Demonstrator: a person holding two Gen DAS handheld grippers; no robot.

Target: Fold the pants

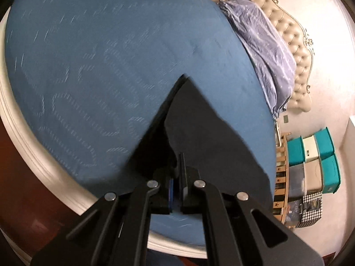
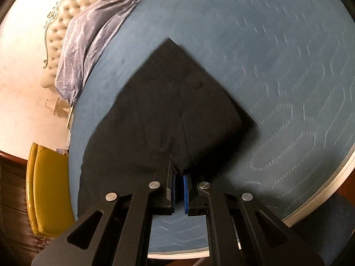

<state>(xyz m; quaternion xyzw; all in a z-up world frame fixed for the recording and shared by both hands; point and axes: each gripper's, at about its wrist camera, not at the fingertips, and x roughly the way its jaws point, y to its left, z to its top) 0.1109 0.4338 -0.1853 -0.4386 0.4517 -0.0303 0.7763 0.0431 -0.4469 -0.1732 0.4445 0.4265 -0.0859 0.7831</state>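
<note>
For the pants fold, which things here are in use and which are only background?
In use: black pants, left gripper, right gripper, both shut on the pants, blue bed sheet.

Background: purple duvet, tufted headboard, storage boxes, yellow chair.

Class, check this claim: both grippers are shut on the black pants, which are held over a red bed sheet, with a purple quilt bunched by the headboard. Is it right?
Not quite: the sheet is blue, not red, as both wrist views show. The rest holds: the left gripper and right gripper each have their jaws shut on the black pants, and the purple quilt is bunched by the headboard.
</note>
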